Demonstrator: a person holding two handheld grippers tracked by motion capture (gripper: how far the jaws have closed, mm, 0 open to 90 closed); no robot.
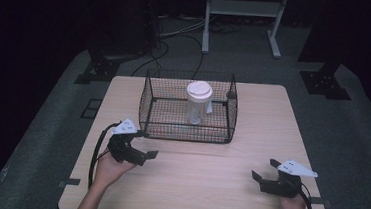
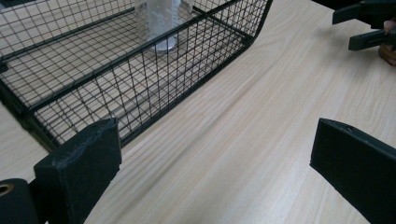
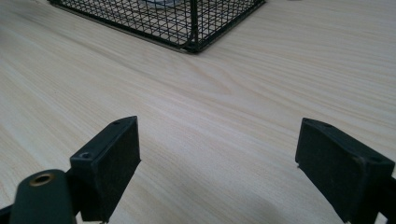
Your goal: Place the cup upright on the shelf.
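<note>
Cup (image 1: 198, 101) stands upright inside wire basket (image 1: 146, 101); both grippers gape empty nearby.

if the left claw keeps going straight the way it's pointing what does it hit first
Probably nothing at first: the left claw points over bare table, alongside the wire basket's near wall rather than at it. Farther on sits the right claw, though depth is hard to judge.
</note>
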